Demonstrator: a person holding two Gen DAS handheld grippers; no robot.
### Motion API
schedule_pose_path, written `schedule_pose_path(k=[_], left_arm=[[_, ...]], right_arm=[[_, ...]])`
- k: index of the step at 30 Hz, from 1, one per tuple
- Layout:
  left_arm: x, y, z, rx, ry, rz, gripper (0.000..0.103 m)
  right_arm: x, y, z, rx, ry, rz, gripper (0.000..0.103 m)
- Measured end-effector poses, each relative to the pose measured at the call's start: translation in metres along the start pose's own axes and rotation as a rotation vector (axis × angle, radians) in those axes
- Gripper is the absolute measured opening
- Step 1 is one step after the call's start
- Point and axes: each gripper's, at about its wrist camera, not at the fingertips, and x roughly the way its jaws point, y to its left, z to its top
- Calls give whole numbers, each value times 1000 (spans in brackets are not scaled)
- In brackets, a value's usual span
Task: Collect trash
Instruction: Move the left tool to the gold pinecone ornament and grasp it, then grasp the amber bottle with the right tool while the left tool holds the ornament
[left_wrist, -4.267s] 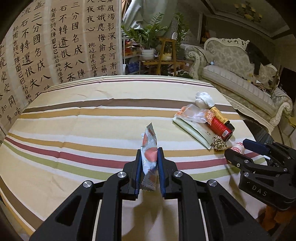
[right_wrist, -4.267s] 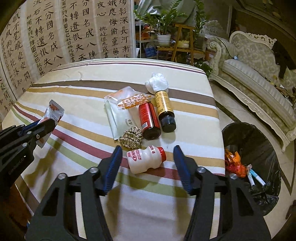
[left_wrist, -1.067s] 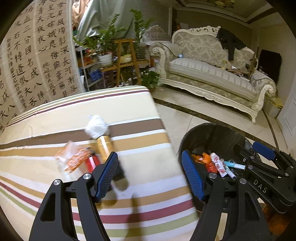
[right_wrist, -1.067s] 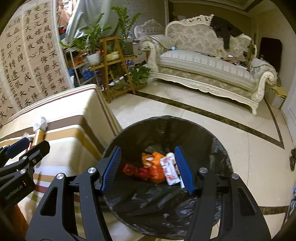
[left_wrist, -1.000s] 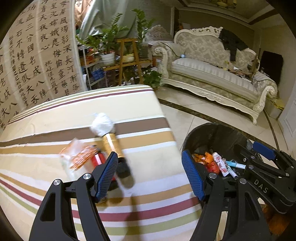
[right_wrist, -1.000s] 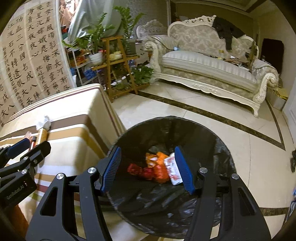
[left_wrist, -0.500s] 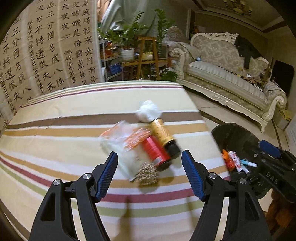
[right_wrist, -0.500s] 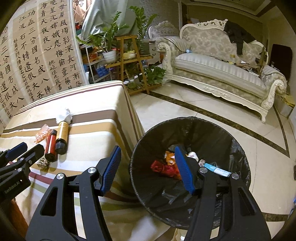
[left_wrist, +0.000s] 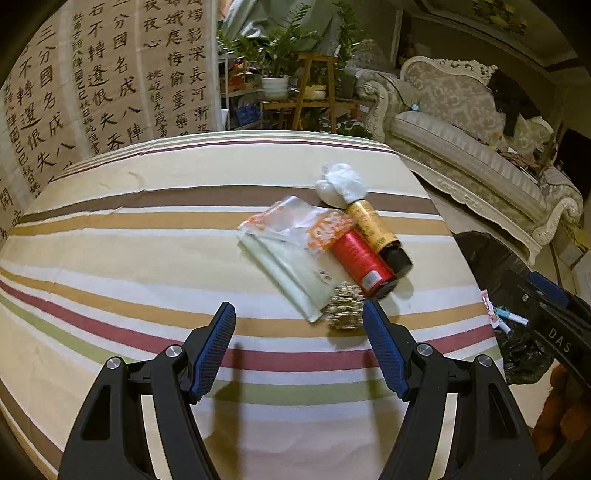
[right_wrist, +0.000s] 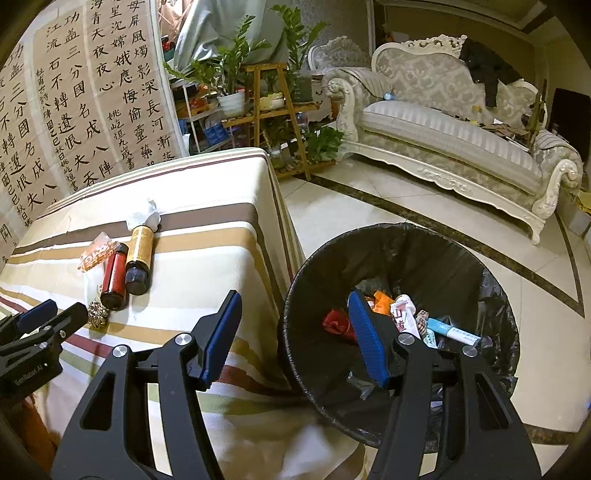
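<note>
Trash lies on the striped table (left_wrist: 147, 258): a red bottle (left_wrist: 360, 264), a gold bottle with a dark cap (left_wrist: 376, 232), a clear wrapper with orange print (left_wrist: 295, 225), a pale green packet (left_wrist: 295, 273), a white crumpled bag (left_wrist: 340, 184) and a gold scrunchy ball (left_wrist: 345, 304). My left gripper (left_wrist: 299, 343) is open and empty, just short of the ball. My right gripper (right_wrist: 293, 334) is open and empty, at the near rim of the black-lined bin (right_wrist: 406, 243), which holds several wrappers (right_wrist: 402, 317). The bottles also show in the right wrist view (right_wrist: 127, 266).
The bin stands on the tiled floor (right_wrist: 369, 199) beside the table's right edge. A cream sofa (right_wrist: 443, 133) is beyond it. A wooden plant stand (right_wrist: 273, 107) and a calligraphy screen (right_wrist: 74, 110) stand behind the table.
Both grippers dropped their items into the bin earlier. In the last second both have swung left, the left one from the bin back over the table toward the trash pile.
</note>
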Motion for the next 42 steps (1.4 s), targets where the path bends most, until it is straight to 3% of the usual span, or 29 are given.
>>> schedule_pose_path(k=[2, 7, 11, 13, 16, 29, 42], left_arm=[[1, -5, 0, 20, -3, -3, 69], [6, -15, 2, 60, 7, -14, 48], [10, -20, 2, 84, 21, -24, 39], [12, -21, 1, 92, 36, -33, 27], [13, -21, 1, 97, 39, -47, 24], [-14, -11, -11, 95, 11, -81, 23], [-23, 35, -5, 14, -30, -13, 23]], right_arm=[[0, -1, -1, 3, 2, 0, 59], [2, -5, -3, 13, 5, -1, 59], [2, -7, -4, 19, 5, 2, 59], [2, -8, -4, 20, 5, 3, 59], [1, -8, -5, 19, 4, 5, 59], [-5, 5, -3, -5, -6, 17, 59], [3, 55, 9, -93, 7, 81, 59]])
